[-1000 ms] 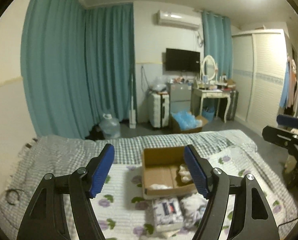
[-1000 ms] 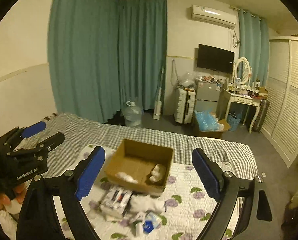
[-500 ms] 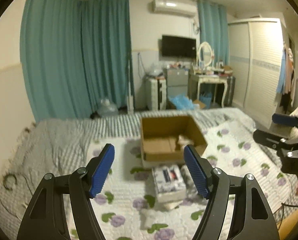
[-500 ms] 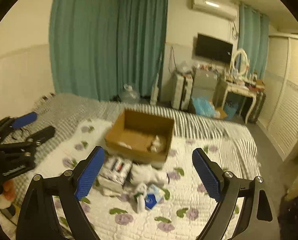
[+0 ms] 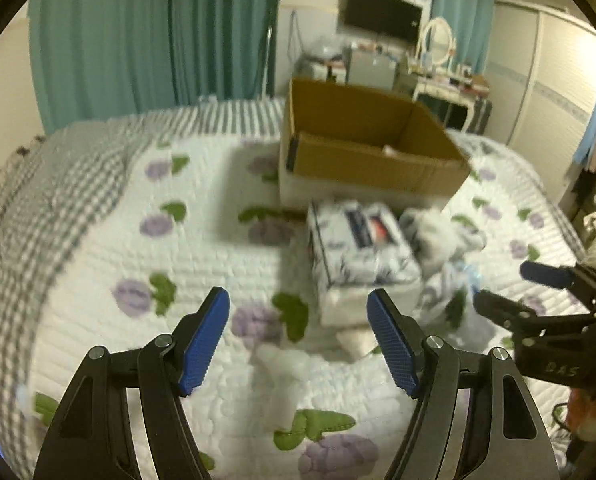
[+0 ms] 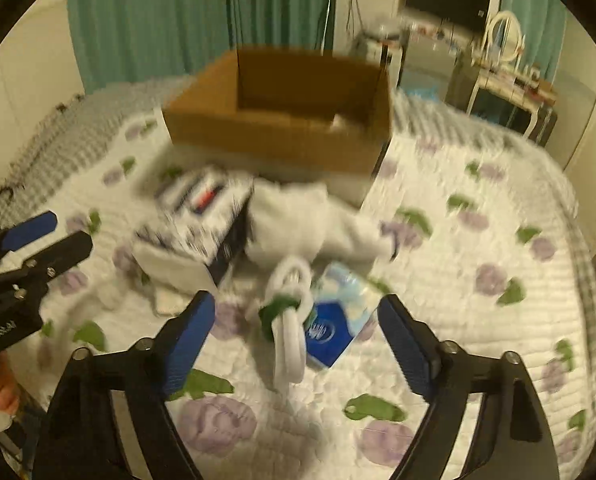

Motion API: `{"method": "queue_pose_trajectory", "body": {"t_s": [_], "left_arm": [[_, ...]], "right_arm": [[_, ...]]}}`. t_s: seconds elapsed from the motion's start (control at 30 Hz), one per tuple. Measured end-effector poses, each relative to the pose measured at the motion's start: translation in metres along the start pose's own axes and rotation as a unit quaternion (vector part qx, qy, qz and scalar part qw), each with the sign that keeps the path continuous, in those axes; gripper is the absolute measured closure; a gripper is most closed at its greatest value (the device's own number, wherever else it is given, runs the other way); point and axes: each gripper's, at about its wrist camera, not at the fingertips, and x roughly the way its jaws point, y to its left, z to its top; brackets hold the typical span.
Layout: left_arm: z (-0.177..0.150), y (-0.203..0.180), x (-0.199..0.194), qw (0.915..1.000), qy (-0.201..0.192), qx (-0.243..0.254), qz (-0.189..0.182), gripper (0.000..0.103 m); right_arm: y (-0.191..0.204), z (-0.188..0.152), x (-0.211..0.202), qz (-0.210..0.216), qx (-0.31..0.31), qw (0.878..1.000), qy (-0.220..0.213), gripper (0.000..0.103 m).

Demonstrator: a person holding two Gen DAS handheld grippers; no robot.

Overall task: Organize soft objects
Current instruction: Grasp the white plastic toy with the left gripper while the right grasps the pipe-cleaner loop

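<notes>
right tool [image 6: 296, 334] gapes wide, holding nothing; between its fingers lie a white bundle with a green band [image 6: 288, 316] and a blue tissue pack [image 6: 336, 322]; beyond, a printed package [image 6: 196, 216], then the cardboard box [image 6: 282, 120]; left tool [image 5: 298, 340] wide open, empty, above the bed [image 5: 98, 240].

You have one cardboard box [image 6: 282, 136] on one flowered quilt [image 6: 478, 240]. In front of the box you can count one wrapped tissue pack [image 6: 194, 216], one white cloth [image 6: 310, 220], one blue packet [image 6: 334, 320] and one white looped bundle [image 6: 290, 304]. Two grippers: the left [image 5: 298, 344] and the right [image 6: 294, 344].
</notes>
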Motion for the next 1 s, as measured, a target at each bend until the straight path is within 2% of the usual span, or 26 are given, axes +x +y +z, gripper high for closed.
{"method": "queue_pose_trajectory", "body": {"t_s": [0.13, 0.23, 0.3, 0.47, 0.53, 0.6, 0.7, 0.83, 1.0], "left_arm": [[-0.011, 0.002, 0.021, 0.9987, 0.049, -0.006, -0.014, 0.031], [-0.017, 0.004, 0.026, 0.9975, 0.068, -0.002, -0.017, 0.031], [-0.021, 0.005, 0.030, 0.9968, 0.078, 0.002, -0.015, 0.033], [-0.029, 0.005, 0.035, 0.9950, 0.099, 0.005, -0.007, 0.033], [-0.030, 0.006, 0.037, 0.9944, 0.105, 0.002, -0.015, 0.037], [-0.032, 0.007, 0.039, 0.9935, 0.113, -0.002, -0.017, 0.047], [-0.037, 0.011, 0.046, 0.9913, 0.129, -0.010, -0.026, 0.049], [-0.037, 0.010, 0.048, 0.9908, 0.131, -0.003, -0.033, 0.072], [-0.037, 0.006, 0.041, 0.9916, 0.126, 0.007, -0.029, 0.074]], "right_arm": [[-0.002, -0.007, 0.028, 0.011, 0.013, 0.999, 0.031, 0.025], [-0.001, -0.009, 0.040, 0.018, 0.012, 0.999, 0.044, 0.037], [0.001, -0.012, 0.047, 0.014, 0.009, 0.998, 0.055, 0.054], [0.007, -0.019, 0.049, 0.005, -0.010, 0.998, 0.062, 0.070], [0.007, -0.019, 0.046, 0.009, -0.011, 0.998, 0.061, 0.072], [0.006, -0.018, 0.043, 0.010, -0.011, 0.998, 0.057, 0.074], [0.004, -0.016, 0.035, 0.020, -0.004, 0.998, 0.054, 0.074], [0.003, -0.016, 0.023, 0.029, 0.005, 0.998, 0.050, 0.076], [0.001, -0.012, -0.001, 0.044, 0.015, 0.998, 0.034, 0.076]]}}
